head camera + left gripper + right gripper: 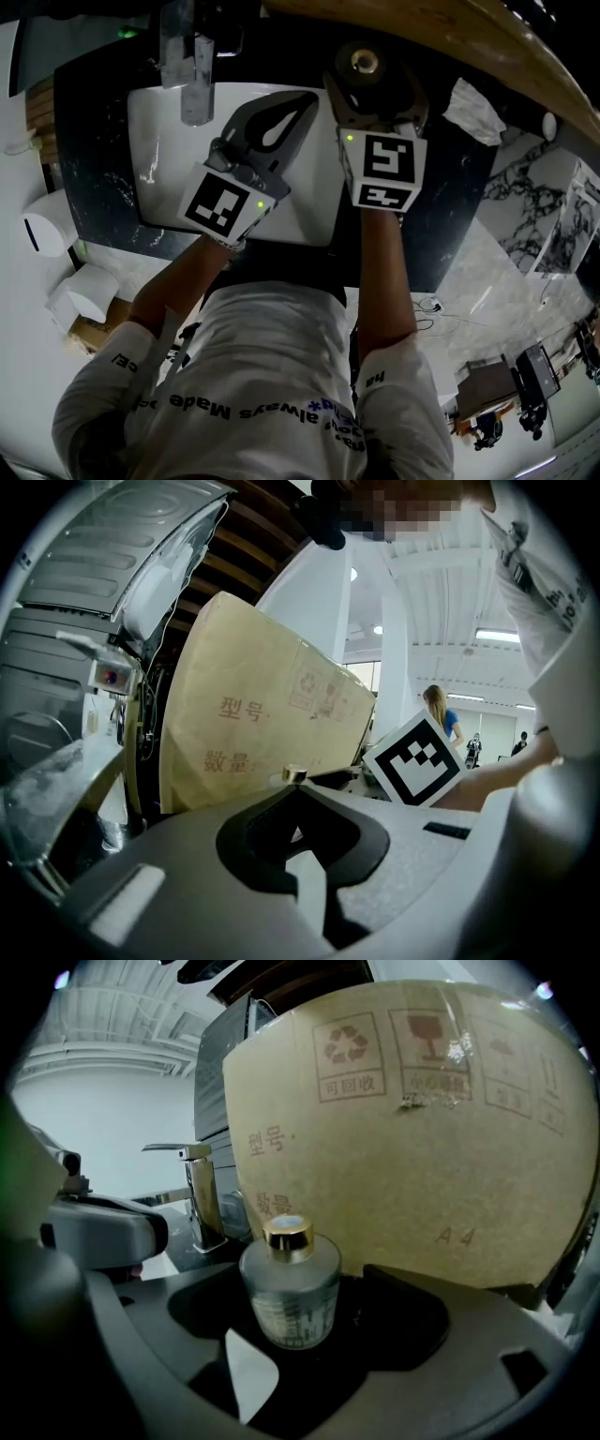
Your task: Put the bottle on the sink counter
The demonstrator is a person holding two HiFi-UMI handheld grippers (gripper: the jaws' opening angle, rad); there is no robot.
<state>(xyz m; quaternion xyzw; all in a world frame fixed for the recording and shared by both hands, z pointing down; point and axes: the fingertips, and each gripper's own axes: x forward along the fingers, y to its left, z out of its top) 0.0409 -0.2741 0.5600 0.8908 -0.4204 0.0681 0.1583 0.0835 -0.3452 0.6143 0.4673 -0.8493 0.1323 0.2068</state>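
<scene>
Bottle point(289, 1283) upright on dark tabletop point(459, 178) beside sink point(155, 131), between my right fingers point(469, 1335), spread wide, not pressing it. My left fingers point(169, 855) closed, empty. Placing looks done; only pulling back left.

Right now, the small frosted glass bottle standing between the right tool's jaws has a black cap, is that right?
No, the cap is gold, not black. The right gripper view shows the small frosted glass bottle standing between the jaws of the right tool.
</scene>
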